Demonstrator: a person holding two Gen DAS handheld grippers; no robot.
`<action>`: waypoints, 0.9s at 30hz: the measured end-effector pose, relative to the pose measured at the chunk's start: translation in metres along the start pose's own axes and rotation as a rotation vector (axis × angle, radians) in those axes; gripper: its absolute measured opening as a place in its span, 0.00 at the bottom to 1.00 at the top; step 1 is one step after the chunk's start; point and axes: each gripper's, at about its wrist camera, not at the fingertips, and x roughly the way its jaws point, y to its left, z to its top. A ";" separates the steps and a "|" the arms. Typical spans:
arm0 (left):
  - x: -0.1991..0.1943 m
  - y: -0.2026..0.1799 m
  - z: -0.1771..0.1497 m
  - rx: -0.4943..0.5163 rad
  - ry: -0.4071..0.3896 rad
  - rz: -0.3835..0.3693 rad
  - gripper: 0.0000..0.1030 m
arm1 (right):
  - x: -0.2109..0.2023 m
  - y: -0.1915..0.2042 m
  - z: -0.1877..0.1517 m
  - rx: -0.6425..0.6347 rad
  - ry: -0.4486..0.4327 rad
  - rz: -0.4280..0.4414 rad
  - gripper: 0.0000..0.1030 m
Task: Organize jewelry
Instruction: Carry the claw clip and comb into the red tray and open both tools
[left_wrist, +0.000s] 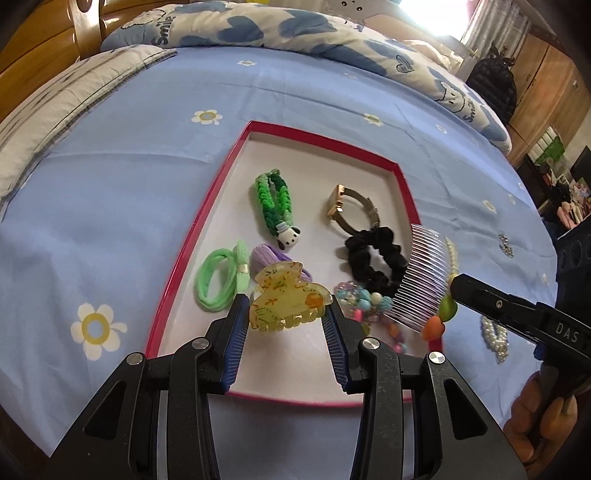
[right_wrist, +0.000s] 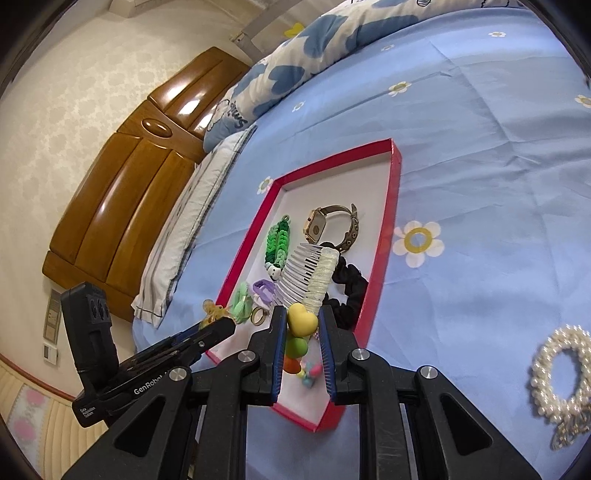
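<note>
A red-rimmed tray (left_wrist: 207, 206) (right_wrist: 388, 221) lies on the blue bed sheet. It holds a green braided charm (left_wrist: 275, 201), a gold watch (left_wrist: 345, 206), a black scrunchie (left_wrist: 371, 258), a green hair tie (left_wrist: 218, 280), a purple hair tie and a beaded bracelet (left_wrist: 364, 299). My left gripper (left_wrist: 290, 314) is shut on a yellow claw clip (left_wrist: 286, 299) above the tray's near end. My right gripper (right_wrist: 303, 325) is shut on a clear hair comb (right_wrist: 314, 273) by its coloured heart ornaments (right_wrist: 303, 319), over the tray's right side; the comb also shows in the left wrist view (left_wrist: 417, 280).
A pearl scrunchie (right_wrist: 561, 373) (left_wrist: 495, 338) lies on the sheet right of the tray, with a small sparkly piece (left_wrist: 505, 245) farther off. A folded quilt and pillows (left_wrist: 258, 26) line the bed's far side. A wooden headboard (right_wrist: 129, 181) stands left.
</note>
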 end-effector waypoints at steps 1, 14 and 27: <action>0.002 0.001 0.001 0.004 0.004 0.002 0.37 | 0.003 0.000 0.001 -0.003 0.005 -0.001 0.17; 0.026 0.007 -0.007 0.002 0.056 0.009 0.37 | 0.034 -0.003 0.005 0.001 0.060 -0.040 0.17; 0.028 0.007 -0.007 0.003 0.056 0.018 0.38 | 0.041 -0.001 0.006 -0.017 0.065 -0.067 0.20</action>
